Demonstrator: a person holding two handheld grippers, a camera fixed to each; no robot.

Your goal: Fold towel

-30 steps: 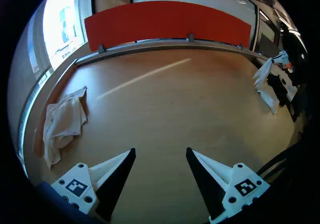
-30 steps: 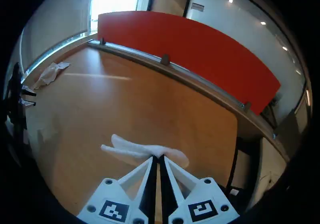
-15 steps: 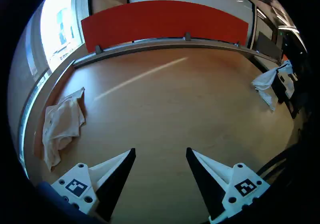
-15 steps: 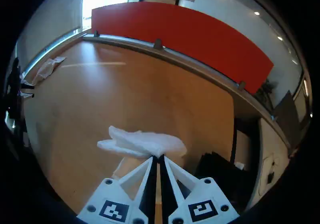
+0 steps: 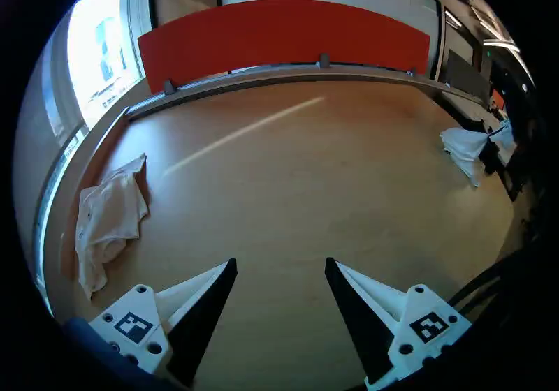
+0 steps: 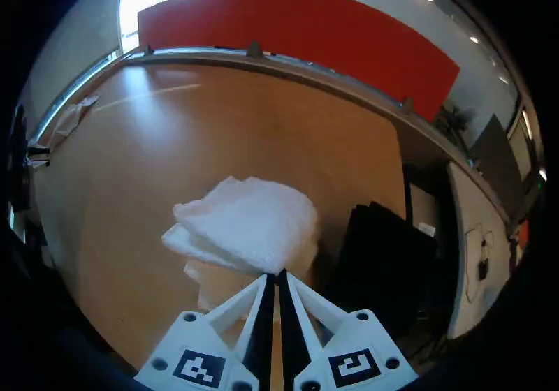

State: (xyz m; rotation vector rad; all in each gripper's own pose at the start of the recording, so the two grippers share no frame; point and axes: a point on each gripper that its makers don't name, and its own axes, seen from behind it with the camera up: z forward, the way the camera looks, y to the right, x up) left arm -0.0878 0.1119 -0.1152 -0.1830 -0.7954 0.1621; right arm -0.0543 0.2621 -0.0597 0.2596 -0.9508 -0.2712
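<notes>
Before the red divider panel point(image 5: 279, 35) the wooden desktop point(image 5: 300, 174) lies bare across its whole middle, wide enough for a gripper to pass. Below the panel's left end a crumpled beige cloth point(image 5: 108, 216) lies along the desktop's side. Below its right end the white towel point(image 5: 467, 150) bunches near the desktop's edge, with black furniture point(image 6: 381, 265) just beyond.

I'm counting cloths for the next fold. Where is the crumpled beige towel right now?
In the left gripper view, the beige towel lies crumpled along the left edge of the table, near the window, ahead and left of the open left gripper.
</notes>
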